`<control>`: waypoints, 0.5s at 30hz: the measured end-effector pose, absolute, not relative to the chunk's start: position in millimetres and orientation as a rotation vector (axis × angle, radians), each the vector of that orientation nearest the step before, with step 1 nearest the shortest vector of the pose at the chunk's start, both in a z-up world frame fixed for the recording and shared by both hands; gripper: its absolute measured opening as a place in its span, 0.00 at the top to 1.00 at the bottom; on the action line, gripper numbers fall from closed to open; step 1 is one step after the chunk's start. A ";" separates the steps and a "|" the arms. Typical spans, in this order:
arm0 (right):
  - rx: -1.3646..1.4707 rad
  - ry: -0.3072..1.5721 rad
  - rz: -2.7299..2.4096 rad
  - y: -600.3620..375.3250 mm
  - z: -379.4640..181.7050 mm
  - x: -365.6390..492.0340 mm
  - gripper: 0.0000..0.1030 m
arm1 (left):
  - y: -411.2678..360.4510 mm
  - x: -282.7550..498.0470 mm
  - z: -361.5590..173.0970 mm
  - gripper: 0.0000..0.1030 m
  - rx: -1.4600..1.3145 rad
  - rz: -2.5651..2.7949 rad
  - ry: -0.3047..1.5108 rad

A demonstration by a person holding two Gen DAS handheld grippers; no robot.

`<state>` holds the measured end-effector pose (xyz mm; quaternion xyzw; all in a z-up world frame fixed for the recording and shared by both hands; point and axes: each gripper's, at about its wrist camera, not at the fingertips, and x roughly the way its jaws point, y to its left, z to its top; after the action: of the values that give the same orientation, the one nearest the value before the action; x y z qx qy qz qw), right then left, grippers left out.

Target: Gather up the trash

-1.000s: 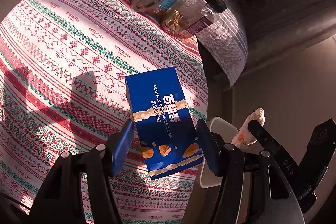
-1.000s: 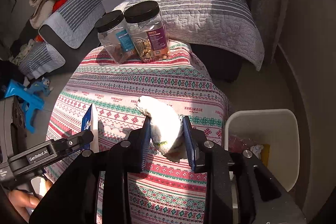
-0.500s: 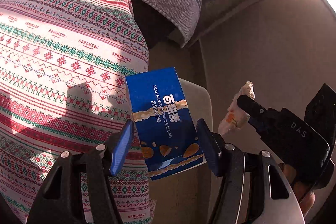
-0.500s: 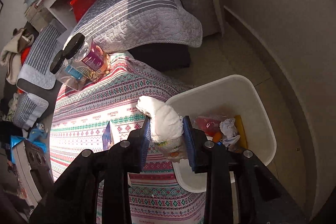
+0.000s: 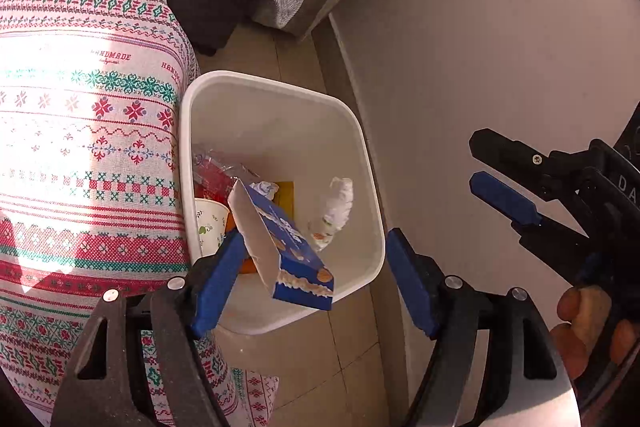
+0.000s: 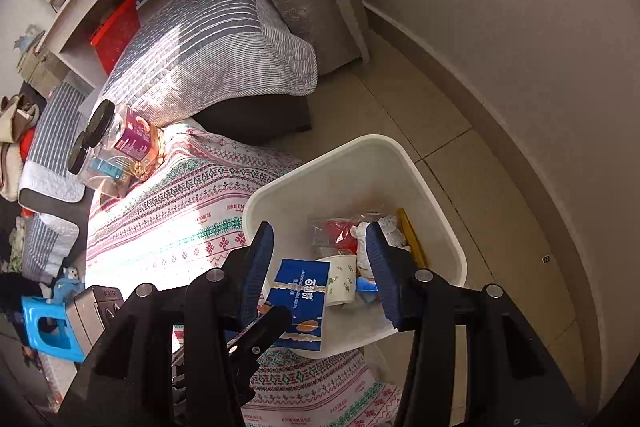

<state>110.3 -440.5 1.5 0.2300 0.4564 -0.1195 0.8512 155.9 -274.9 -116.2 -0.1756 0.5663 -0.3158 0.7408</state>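
Note:
A white trash bin (image 5: 362, 147) stands on the floor beside the patterned table; it also shows in the right wrist view (image 6: 432, 187). My left gripper (image 5: 312, 279) is open above the bin. The blue biscuit box (image 5: 284, 247) is free of the jaws and tilts down into the bin; it also shows in the right wrist view (image 6: 300, 303). The crumpled white tissue (image 5: 334, 211) is in the bin, apart from my right gripper (image 6: 320, 263), which is open over the bin and shows in the left wrist view (image 5: 472, 163). A paper cup (image 6: 340, 281) and wrappers lie inside.
The table with the red and green patterned cloth (image 5: 80, 147) is left of the bin. Two black-lidded jars (image 6: 116, 147) stand at its far edge. A grey striped bed (image 6: 208, 47) lies beyond. The wall (image 5: 480, 47) is right of the bin. A blue stool (image 6: 48, 327) stands at the left.
Both grippers moved from over the table to above the bin and opened. The biscuit box and the tissue left the jaws and dropped into the bin.

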 end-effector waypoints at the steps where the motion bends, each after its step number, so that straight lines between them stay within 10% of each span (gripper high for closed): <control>1: 0.476 0.958 -0.254 -439.0 3.0 110.0 0.55 | -272.6 157.4 -113.7 0.31 -0.379 -0.686 1.236; 15: 0.325 0.853 -0.134 -366.0 46.4 79.2 0.34 | -192.8 138.5 -49.0 0.25 -0.087 -0.479 1.073</control>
<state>79.2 -366.0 46.4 0.1567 0.4115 -0.0644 0.8955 138.6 -192.8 -49.0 -0.0410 0.5062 -0.2260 0.8313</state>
